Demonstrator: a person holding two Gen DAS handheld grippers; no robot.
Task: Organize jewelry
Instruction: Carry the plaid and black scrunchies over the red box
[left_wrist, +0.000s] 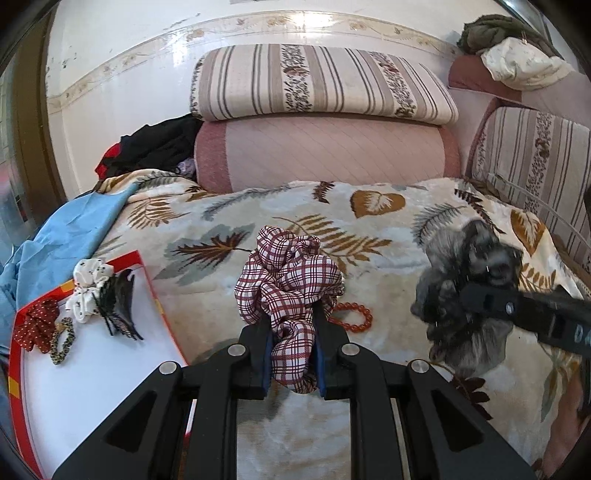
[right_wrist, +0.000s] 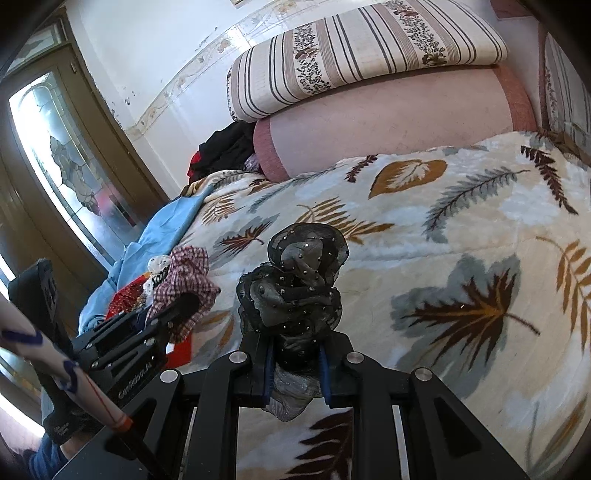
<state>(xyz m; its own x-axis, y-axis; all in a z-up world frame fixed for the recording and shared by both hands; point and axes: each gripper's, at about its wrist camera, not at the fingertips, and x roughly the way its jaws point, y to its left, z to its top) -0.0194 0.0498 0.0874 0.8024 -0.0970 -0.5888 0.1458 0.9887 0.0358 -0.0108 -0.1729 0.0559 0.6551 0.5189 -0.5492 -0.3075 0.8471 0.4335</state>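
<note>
On the leaf-print plush blanket (left_wrist: 295, 218), a red-rimmed white tray (left_wrist: 92, 369) at left holds scrunchies and a black claw clip (left_wrist: 118, 306). Right of it, left gripper (left_wrist: 293, 350) jaws pinch a crumpled plaid scrunchie (left_wrist: 288, 280); farther right, right gripper (right_wrist: 295, 369) jaws clamp a sheer black studded scrunchie (right_wrist: 295, 288).

I see a bed covered by a cream blanket (left_wrist: 369, 229) printed with brown and grey leaves. On it, at my left, lies a white tray with a red rim (left_wrist: 92, 369), and a blue cloth (left_wrist: 66, 240) spreads beside that. A ring of orange-red beads (left_wrist: 354, 315) rests directly on the blanket near the middle. At the far end, a pink bolster (left_wrist: 325, 151) lies against the wall.
</note>
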